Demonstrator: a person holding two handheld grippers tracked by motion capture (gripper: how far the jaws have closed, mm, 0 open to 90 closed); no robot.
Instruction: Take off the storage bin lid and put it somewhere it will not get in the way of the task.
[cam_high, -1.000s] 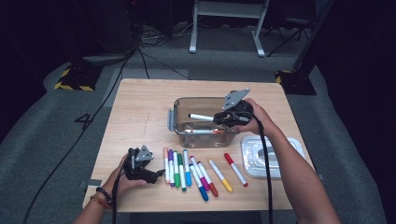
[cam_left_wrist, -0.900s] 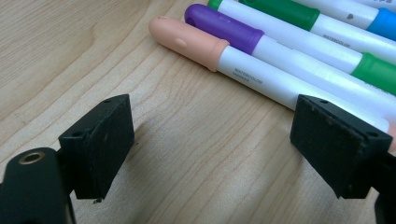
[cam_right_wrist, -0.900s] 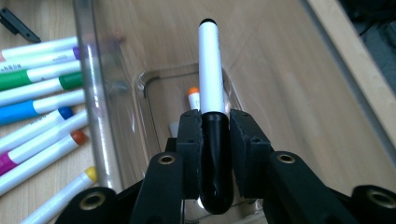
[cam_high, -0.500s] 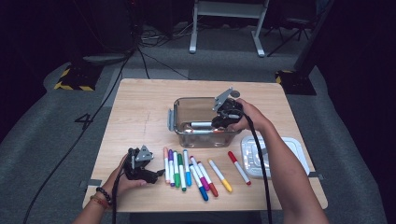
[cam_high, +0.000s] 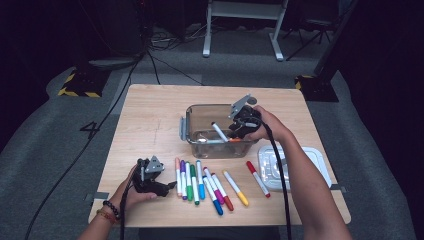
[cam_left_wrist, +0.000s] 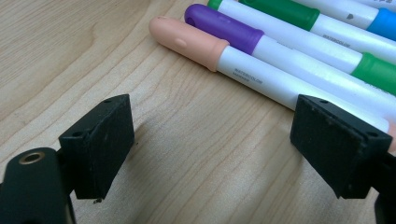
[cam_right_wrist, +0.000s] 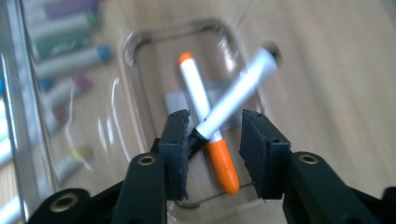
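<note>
Right tool (cam_right_wrist: 212, 135) opening, blurred black-tipped marker (cam_right_wrist: 238, 95) slipping free.

Both grippers' fingers (cam_left_wrist: 100, 144) apart

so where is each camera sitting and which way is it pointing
High view: fixed above the person's side, looking forward and down on the table; both forearms enter from the bottom, holding the left gripper and right gripper.
Left gripper view: rides the left gripper, low over the wood, open jaws facing the peach-capped marker.
Right gripper view: rides the right gripper, looking down into the clear container; jaws just opened around a black-tipped marker.
Shared: the high view also shows that container and the marker row.
</note>
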